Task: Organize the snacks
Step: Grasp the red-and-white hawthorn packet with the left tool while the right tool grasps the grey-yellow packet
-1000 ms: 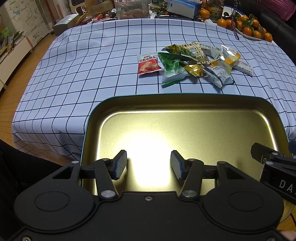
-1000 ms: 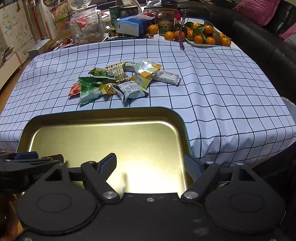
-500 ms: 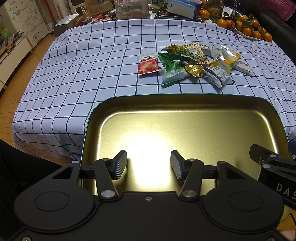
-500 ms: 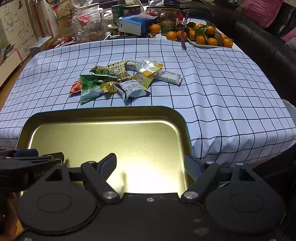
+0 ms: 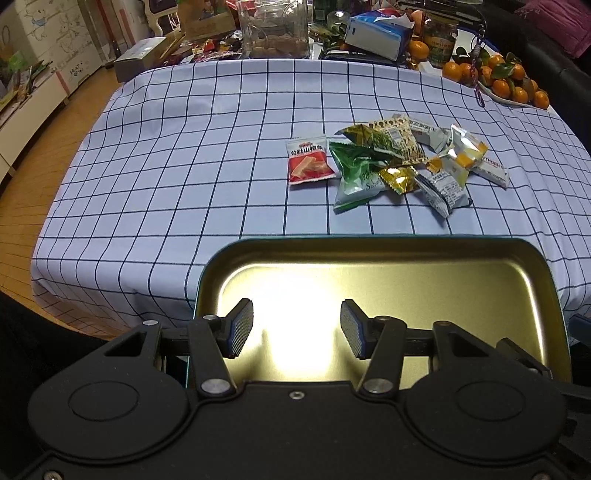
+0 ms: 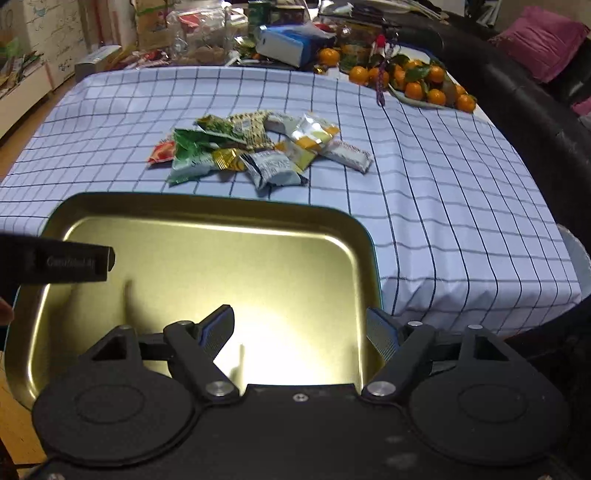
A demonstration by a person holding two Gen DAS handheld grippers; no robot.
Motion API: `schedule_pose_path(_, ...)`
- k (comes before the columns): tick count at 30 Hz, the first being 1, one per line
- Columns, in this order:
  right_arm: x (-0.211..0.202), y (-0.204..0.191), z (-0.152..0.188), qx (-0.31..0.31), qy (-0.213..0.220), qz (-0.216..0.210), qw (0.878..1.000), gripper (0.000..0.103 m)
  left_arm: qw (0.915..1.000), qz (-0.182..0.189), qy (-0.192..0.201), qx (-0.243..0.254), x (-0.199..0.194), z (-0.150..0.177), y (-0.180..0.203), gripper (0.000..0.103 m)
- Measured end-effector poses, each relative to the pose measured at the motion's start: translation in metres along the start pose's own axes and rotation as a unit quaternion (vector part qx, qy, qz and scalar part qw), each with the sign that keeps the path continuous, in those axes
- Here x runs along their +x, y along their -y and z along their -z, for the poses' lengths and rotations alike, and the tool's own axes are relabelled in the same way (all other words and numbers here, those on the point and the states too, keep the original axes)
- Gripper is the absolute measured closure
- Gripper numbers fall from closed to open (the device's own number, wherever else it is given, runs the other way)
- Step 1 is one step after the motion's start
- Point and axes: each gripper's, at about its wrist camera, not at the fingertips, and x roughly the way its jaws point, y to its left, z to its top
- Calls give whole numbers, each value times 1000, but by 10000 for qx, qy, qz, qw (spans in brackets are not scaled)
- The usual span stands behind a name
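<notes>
A gold tray (image 5: 424, 258) with a teal rim lies at the near edge of the checked tablecloth (image 5: 184, 166), also seen as the tray (image 6: 207, 218) in the right wrist view. Beyond it is a pile of snack packets (image 5: 399, 162) (image 6: 258, 151), with a red packet (image 5: 308, 164) at its left. My left gripper (image 5: 297, 328) hangs open over the tray's near left part, with nothing between its pads. My right gripper (image 6: 301, 332) is open and its jaws are closing. Its left finger is over the tray floor and its right finger (image 6: 382, 338) is outside the tray's right wall.
A plate of oranges (image 6: 421, 86), a glass jar (image 5: 273, 29) and a blue tissue pack (image 5: 380, 31) crowd the far end of the table. A black sofa (image 6: 517, 103) runs along the right. Wooden floor (image 5: 37, 166) lies to the left.
The left gripper has risen, so the tray sits lower and smaller in its view. The right gripper has rolled, tilting the tray in its view, and its jaws have narrowed slightly.
</notes>
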Motion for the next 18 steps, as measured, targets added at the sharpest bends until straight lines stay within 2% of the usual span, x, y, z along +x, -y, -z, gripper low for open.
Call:
schedule_pose_path(4, -1, 11, -21, 294, 63, -246, 9992, 27, 9997, 236, -16, -114, 3, -31, -9, 45)
schedule_pose_path(9, 14, 21, -64, 71, -235, -451, 9987, 37, 9997, 92, 224, -60, 7, -79, -15, 45)
schedule_pose_path(15, 41, 28, -125, -542, -211, 31, 9983, 36, 9994, 73, 348, 22, 15, -131, -20, 45)
schedule_pose_path(18, 57, 33, -152, -549, -180, 243, 9980, 27, 9991, -23, 424, 55, 23, -153, -19, 45)
